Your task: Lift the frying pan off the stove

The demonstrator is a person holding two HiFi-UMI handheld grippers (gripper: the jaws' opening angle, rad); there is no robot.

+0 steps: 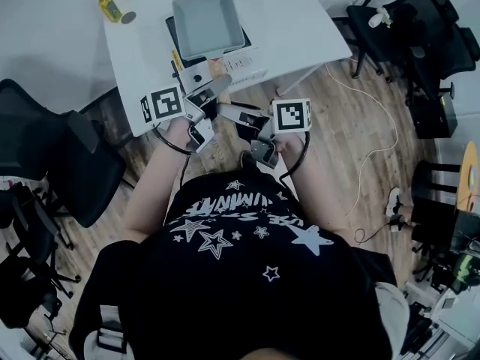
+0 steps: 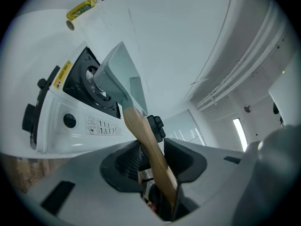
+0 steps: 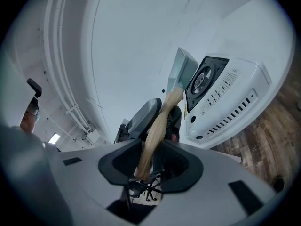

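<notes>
A square grey frying pan (image 1: pixel 204 21) hangs over the white portable stove (image 1: pixel 244 70) on the table. In the gripper views the pan (image 2: pixel 117 74) is tilted, with a gap to the black burner (image 2: pixel 87 76). Its wooden handle (image 2: pixel 146 135) runs back toward me between both grippers. My left gripper (image 2: pixel 150 157) is shut on the handle. My right gripper (image 3: pixel 150 166) is shut on the handle's end (image 3: pixel 155 126). From the head view the left gripper (image 1: pixel 208 97) and right gripper (image 1: pixel 231 112) meet at the table's near edge.
A yellow oil bottle (image 1: pixel 109 4) and a small round cap (image 1: pixel 129 17) lie at the back left of the white table (image 1: pixel 300 21). Black office chairs stand at left (image 1: pixel 67 163) and at far right (image 1: pixel 420 21). A white cable (image 1: pixel 375 148) trails over the wooden floor.
</notes>
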